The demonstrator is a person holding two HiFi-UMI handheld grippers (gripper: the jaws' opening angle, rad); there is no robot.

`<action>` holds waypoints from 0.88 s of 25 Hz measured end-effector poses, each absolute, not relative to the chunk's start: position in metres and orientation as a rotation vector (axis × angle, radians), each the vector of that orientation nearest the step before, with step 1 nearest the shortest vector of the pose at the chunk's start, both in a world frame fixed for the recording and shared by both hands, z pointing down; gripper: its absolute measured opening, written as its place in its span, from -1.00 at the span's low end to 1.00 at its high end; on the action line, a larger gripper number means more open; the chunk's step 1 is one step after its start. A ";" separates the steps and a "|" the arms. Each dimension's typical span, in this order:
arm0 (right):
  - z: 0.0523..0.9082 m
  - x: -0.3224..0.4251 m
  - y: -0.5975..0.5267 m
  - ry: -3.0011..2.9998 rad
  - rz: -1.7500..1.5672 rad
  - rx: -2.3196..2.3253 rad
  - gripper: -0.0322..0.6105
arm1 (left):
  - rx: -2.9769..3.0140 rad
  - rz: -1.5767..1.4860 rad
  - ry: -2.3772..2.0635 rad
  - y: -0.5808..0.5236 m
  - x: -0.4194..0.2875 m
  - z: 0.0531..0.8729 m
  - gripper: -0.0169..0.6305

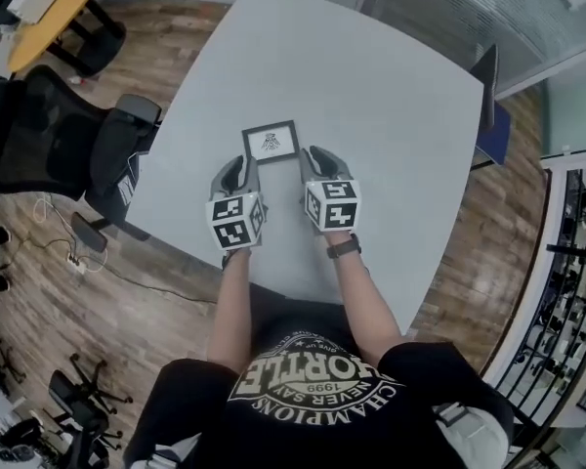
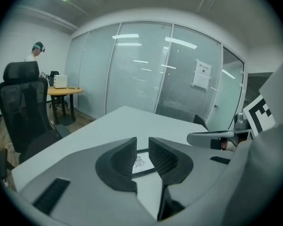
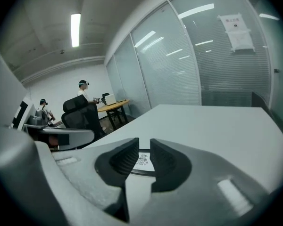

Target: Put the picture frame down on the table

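On the grey table [image 1: 391, 96]: picture frame [image 1: 271, 142] lies flat, face up, with a small dark drawing on a white sheet and a dark border. It sits well in from the table's edges, just beyond both claws.
Left gripper [image 2: 142, 143]: jaws stand a narrow slit apart with nothing pinched. Through the slit, the frame's drawing and near border show on the table beyond the tips.
Right gripper [image 3: 144, 143]: same state, a narrow slit with nothing between the pads. The frame is seen through the gap, lying ahead of the tips.
Relation, head view: the two claws flank the frame's near side, the left by its near-left corner and the right by its near-right corner. Both are very close to it. Whether either tip touches the border cannot be told.
Frame attitude: flat on the tabletop as far as all three views show, with no lifted edge visible.
Step in hand (judgement): the put-down looks finished. The frame rests on the table and neither claw bears on it, so this is the release and clear-away end of the task.
Next move (judgement): draw both claws straight back toward the body, level and low, without brushing the near border. A nudge would slide the light frame on the smooth top.
Risk (judgement): low. The only concern is a tip catching a corner on withdrawal.
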State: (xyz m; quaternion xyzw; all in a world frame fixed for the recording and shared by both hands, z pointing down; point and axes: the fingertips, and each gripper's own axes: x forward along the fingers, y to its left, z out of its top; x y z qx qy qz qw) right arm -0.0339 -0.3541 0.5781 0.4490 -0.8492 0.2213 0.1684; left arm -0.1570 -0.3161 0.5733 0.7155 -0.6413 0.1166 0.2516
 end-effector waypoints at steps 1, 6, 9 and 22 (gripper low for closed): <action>0.564 -0.032 -0.350 -2.440 0.588 1.276 -0.69 | 1.964 0.295 -1.771 -0.311 -0.157 0.557 -0.72; 0.496 -0.026 -0.316 -2.560 0.425 1.286 -0.69 | 2.034 0.195 -1.886 -0.273 -0.151 0.488 -0.72; 0.458 -0.025 -0.294 -2.634 0.330 1.278 -0.70 | 2.062 0.136 -1.944 -0.251 -0.147 0.454 -0.72; 0.372 -0.021 -0.226 -2.782 0.087 1.279 -0.85 | 2.138 -0.001 -2.089 -0.176 -0.138 0.376 -0.92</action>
